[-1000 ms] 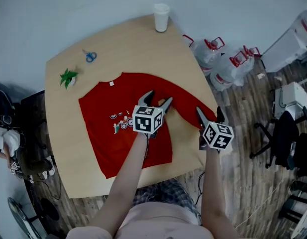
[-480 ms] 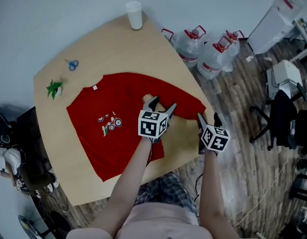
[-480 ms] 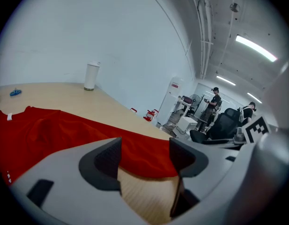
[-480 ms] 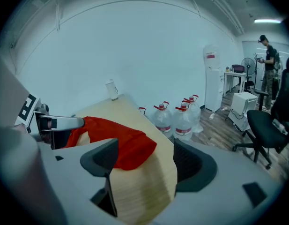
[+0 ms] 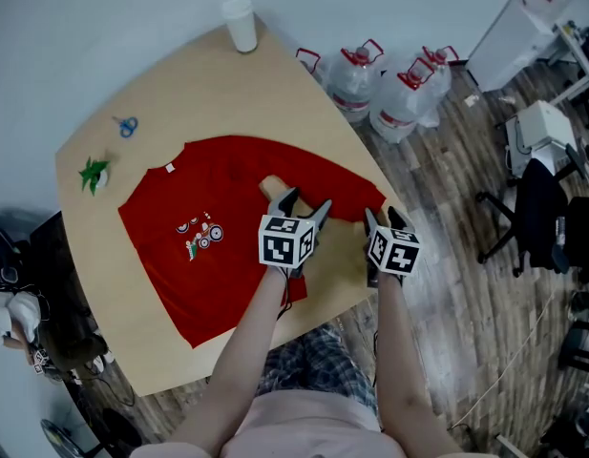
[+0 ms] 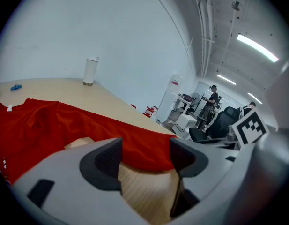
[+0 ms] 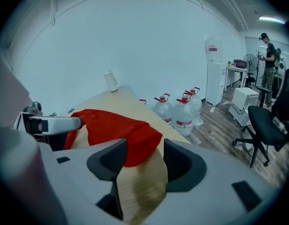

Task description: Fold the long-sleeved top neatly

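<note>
A red long-sleeved top (image 5: 208, 208) with a small chest print lies flat on the wooden table (image 5: 179, 84). Its right sleeve (image 5: 342, 184) runs toward the table's right edge. My left gripper (image 5: 304, 200) is open, low over the sleeve near the armpit. In the left gripper view the sleeve's edge (image 6: 144, 146) lies just between the tips of the left gripper (image 6: 145, 154), untouched. My right gripper (image 5: 383, 216) sits at the sleeve's end with its jaws closing. The cuff (image 7: 139, 139) reaches in between the tips of the right gripper (image 7: 145, 157), and the pads are clear of it.
A paper cup (image 5: 241, 24) stands at the table's far corner. Blue scissors (image 5: 125, 126) and a small green plant (image 5: 94, 173) lie at the far left. Water jugs (image 5: 356, 74) and an office chair (image 5: 542, 222) stand on the floor to the right.
Both grippers have come down and in toward the right sleeve. The right jaws have narrowed. The head view has shifted, so the table sits further left.
</note>
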A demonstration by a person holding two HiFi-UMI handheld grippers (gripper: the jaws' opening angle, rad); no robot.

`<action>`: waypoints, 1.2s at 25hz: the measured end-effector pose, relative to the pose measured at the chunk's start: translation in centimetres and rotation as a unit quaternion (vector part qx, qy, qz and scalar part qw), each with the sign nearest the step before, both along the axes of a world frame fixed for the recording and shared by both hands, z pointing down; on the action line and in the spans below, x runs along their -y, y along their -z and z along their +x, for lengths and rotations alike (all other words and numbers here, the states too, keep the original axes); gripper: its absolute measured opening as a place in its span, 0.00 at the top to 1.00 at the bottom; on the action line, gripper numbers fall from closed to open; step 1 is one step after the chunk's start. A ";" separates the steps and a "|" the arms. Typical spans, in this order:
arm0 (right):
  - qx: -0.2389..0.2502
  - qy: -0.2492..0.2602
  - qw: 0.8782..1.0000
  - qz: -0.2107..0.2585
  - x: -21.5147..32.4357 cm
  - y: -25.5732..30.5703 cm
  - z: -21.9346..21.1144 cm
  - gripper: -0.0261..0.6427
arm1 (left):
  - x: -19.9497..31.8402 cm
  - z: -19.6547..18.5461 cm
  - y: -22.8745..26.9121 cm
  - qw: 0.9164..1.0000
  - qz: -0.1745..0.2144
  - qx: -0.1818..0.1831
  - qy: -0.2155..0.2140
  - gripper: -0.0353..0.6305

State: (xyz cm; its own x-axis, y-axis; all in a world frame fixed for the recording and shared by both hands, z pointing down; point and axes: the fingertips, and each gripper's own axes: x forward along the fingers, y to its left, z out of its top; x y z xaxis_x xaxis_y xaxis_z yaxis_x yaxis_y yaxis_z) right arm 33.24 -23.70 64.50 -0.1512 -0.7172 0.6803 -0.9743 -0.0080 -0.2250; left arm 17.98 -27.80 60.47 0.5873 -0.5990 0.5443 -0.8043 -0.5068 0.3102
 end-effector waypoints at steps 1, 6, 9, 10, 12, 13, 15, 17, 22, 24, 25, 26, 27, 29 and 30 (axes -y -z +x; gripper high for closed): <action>0.001 0.001 1.000 -0.007 0.0 -0.2 -0.2 0.60 | 0.0 -0.1 0.0 1.000 0.000 0.001 0.001 0.48; 0.019 0.003 0.999 -0.039 -0.2 -1.2 -1.1 0.62 | -0.1 -0.8 -0.3 1.000 -0.003 0.003 0.010 0.48; 0.017 0.008 0.999 -0.047 0.0 -1.1 -1.8 0.69 | -0.1 -1.2 -0.4 1.000 -0.004 0.003 0.013 0.48; 0.018 0.008 0.999 -0.050 0.1 -1.2 -2.0 0.72 | -0.1 -1.3 -0.5 1.000 -0.005 0.003 0.014 0.48; 0.017 0.005 0.998 -0.053 0.3 -1.4 -2.1 0.75 | -0.1 -1.5 -0.7 1.000 -0.007 0.004 0.016 0.48; 0.014 0.004 0.999 -0.052 0.3 -1.4 -2.0 0.75 | -0.1 -1.5 -0.8 1.000 -0.008 0.004 0.017 0.48; 0.009 0.006 0.999 -0.048 0.2 -1.4 -1.8 0.79 | -0.1 -1.6 -0.9 1.000 -0.009 0.005 0.017 0.48; 0.011 0.014 0.999 -0.044 0.1 -1.4 -2.0 0.89 | -0.2 -1.7 -0.9 1.000 -0.010 0.005 0.018 0.48; 0.007 0.025 0.999 -0.042 0.4 -1.6 -2.2 0.92 | 0.1 -2.0 -0.7 1.000 -0.009 0.003 0.023 0.48; 0.008 0.024 0.999 -0.037 0.2 -1.5 -1.9 0.92 | 0.1 -2.3 -0.6 1.000 -0.009 0.004 0.026 0.48; 0.007 0.022 0.999 -0.033 0.2 -1.2 -1.7 0.92 | 0.1 -2.4 -0.5 1.000 -0.008 0.004 0.027 0.48; 0.005 0.020 0.999 -0.028 0.2 -0.8 -1.5 0.92 | 0.2 -2.6 -0.4 1.000 -0.007 0.004 0.030 0.48; 0.004 0.019 1.000 -0.023 0.3 -0.4 -1.3 0.92 | 0.3 -2.9 -0.3 0.999 -0.006 0.004 0.032 0.48; 0.004 0.017 1.000 -0.014 0.5 0.4 -1.0 0.92 | 0.5 -3.4 -0.1 0.999 -0.005 0.005 0.038 0.48; 0.004 0.017 1.000 -0.009 0.7 0.8 -0.9 0.92 | 0.6 -3.6 0.0 0.999 -0.004 0.005 0.041 0.48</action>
